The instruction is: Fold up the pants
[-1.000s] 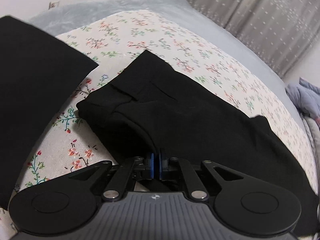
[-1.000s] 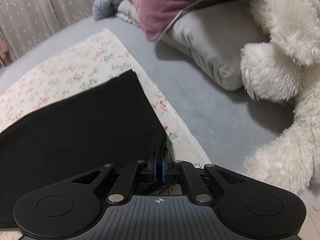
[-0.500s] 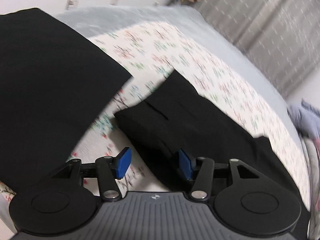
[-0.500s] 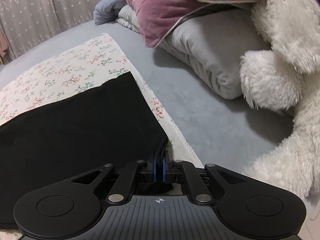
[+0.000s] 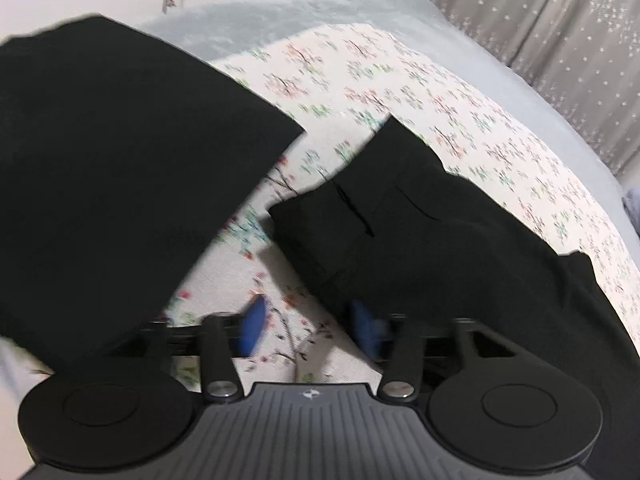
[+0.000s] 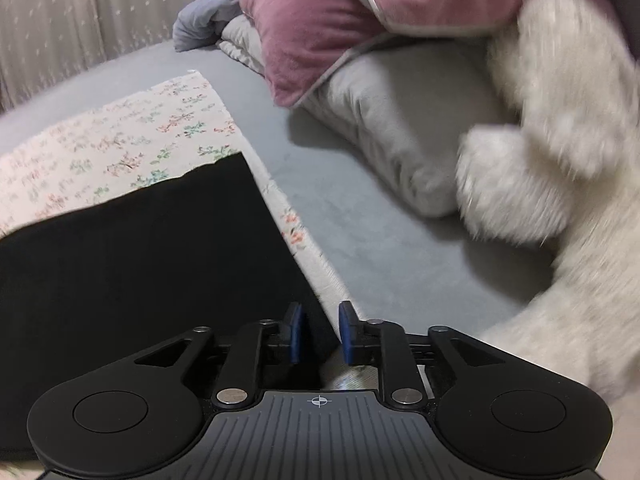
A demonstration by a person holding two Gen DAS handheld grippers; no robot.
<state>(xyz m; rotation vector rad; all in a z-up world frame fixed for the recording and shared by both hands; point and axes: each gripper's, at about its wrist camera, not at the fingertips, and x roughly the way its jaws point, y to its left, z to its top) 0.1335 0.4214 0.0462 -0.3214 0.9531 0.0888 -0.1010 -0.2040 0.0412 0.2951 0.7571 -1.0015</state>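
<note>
The black pants (image 5: 420,232) lie folded lengthwise on a floral cloth (image 5: 400,80), waistband end toward the left. My left gripper (image 5: 308,328) is open and empty, just beside the waistband's near corner, over the cloth. In the right wrist view the pants' leg end (image 6: 140,260) lies flat on the floral cloth (image 6: 120,136). My right gripper (image 6: 319,332) is open, its jaws either side of the leg's near corner, not gripping it.
Another black garment (image 5: 112,168) lies at the left. The cloth sits on a grey bed (image 6: 360,240). A grey pillow (image 6: 400,128), a pink pillow (image 6: 320,28) and a white plush toy (image 6: 560,160) lie at the right. Curtains (image 5: 560,20) hang behind.
Both grippers were shut on the pants and have let go. The left opened first and moved left off the waistband; the right opened just now.
</note>
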